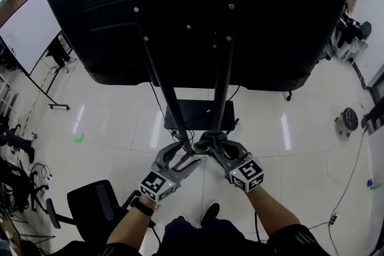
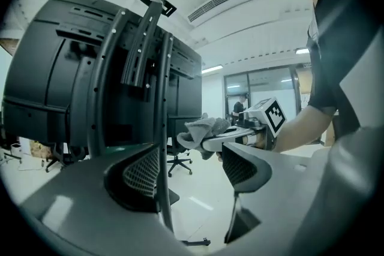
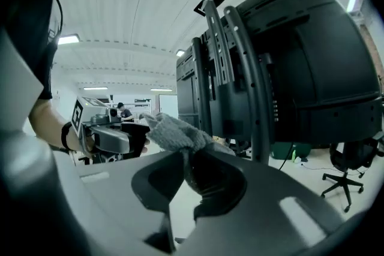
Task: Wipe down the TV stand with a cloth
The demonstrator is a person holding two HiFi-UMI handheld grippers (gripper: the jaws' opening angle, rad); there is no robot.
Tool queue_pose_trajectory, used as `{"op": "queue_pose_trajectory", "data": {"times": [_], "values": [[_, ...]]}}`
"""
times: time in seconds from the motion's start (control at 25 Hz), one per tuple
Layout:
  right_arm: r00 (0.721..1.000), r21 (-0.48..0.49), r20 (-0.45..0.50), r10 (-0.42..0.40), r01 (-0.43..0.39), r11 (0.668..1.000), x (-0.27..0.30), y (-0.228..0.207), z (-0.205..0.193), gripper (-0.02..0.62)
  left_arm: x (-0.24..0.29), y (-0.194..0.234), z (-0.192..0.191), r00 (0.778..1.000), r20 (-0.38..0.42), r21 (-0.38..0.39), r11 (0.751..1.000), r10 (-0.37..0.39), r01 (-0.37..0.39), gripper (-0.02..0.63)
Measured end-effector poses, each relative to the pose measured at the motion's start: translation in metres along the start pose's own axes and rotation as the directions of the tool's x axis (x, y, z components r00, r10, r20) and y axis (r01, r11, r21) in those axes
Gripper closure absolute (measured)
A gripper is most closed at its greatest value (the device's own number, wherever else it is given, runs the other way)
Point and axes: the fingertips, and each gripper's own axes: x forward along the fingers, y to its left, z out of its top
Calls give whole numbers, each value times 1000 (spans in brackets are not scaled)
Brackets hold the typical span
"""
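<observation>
Cloth (image 1: 209, 141) first: it is a grey, crumpled rag, and we see it pinched in the right gripper (image 1: 221, 151). In the right gripper view the fingers (image 3: 217, 181) are closed together on the cloth's lower edge. The rest of it bunches up above the fingertips and a little to their left.

We see the TV stand (image 1: 201, 114) as two black poles rising from a flat dark base on the pale floor (image 1: 114, 129). They run up to the back of a large black TV (image 1: 252, 15). From the head view the cloth sits low down, right by the right pole (image 1: 223, 99) (whether it actually touches the metal we cannot tell).

Our left gripper (image 1: 183, 157) is just beside the right one. Its fingers (image 2: 141, 175) stand wide apart with nothing clamped. The left pole (image 2: 161, 129) runs down between them, close against the left finger's pad. From the left gripper view we also see the cloth draped over the tip of the right gripper, near the left fingers but apart from them.

A black office chair (image 1: 96, 204) stands on the floor at our lower left.
</observation>
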Motion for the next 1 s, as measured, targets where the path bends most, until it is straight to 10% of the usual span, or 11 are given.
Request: {"op": "queue_pose_trajectory", "data": {"times": [0.36, 1.0], "values": [[984, 119, 133, -117, 101, 988, -88, 61, 58, 563, -96, -48, 47, 995, 88, 92, 995, -49, 41, 257], [931, 79, 275, -242, 229, 970, -192, 253, 99, 566, -271, -115, 63, 983, 148, 27, 994, -109, 106, 259]]}}
